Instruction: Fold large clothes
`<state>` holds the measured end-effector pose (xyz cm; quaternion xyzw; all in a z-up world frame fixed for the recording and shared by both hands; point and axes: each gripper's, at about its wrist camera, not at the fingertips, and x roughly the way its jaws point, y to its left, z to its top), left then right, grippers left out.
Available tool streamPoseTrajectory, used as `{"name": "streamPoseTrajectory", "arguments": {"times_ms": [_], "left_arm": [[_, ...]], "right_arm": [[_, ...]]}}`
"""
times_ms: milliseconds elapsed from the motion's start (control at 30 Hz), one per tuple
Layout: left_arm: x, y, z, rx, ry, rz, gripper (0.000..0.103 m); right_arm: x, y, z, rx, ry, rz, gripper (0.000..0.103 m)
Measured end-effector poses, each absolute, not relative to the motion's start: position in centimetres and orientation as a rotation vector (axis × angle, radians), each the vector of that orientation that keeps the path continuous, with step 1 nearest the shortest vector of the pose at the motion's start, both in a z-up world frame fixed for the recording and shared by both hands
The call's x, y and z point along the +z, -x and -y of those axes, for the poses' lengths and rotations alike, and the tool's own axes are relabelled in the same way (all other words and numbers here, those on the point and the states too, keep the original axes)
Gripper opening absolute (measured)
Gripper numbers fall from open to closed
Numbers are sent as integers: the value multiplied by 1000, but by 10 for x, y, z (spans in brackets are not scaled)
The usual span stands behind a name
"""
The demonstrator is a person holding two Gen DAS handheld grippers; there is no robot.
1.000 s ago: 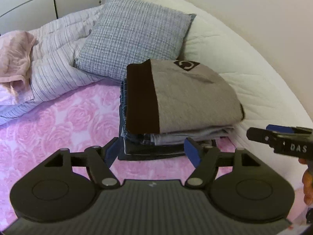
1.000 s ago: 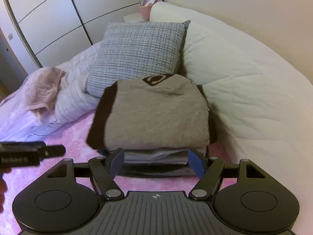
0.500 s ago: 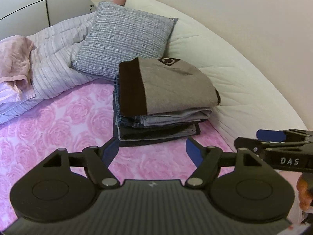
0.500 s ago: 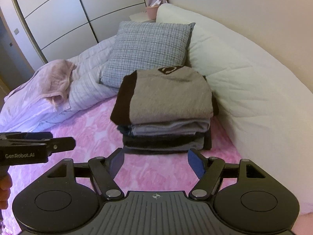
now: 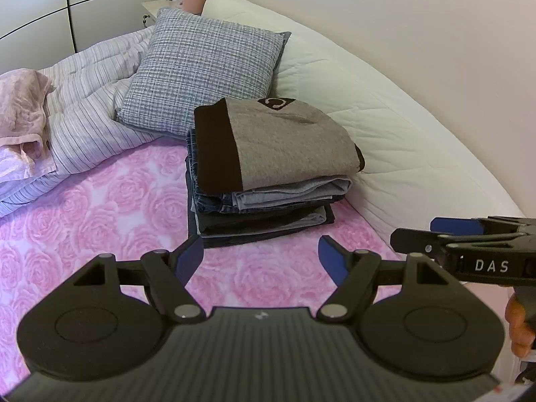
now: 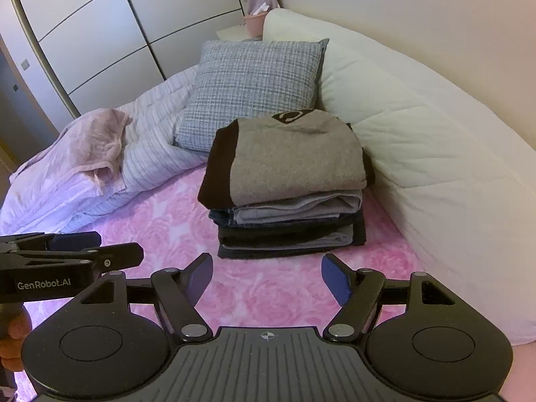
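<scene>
Both the left claw (image 5: 260, 257) and right claw (image 6: 267, 278) hang wide and empty, so to leave the folded grey-and-black sweater (image 5: 288, 144) topping the clothes stack square, they should draw away without brushing it.

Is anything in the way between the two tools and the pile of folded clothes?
Nothing visible. Only bare pink rose bedspread lies between the left tool, the right tool and the pile of folded clothes.

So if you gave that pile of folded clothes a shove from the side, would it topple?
Probably the pile of folded clothes would slide apart rather than topple: it is several soft layers. The grey sweater on top overhangs the layers beneath, so it likely shifts first. The soft pink bedspread gives little firm footing.
</scene>
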<state>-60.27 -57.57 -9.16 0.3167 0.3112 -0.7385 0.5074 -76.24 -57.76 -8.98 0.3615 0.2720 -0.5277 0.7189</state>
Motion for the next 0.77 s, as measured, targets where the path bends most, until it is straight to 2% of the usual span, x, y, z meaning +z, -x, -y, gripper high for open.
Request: {"name": "streamPoseTrajectory", "arguments": {"times_ms": [767], "left_arm": [[-94, 615, 571, -1796, -786, -729, 72]], "right_arm": [[-95, 769, 575, -1169, -815, -621, 69]]}}
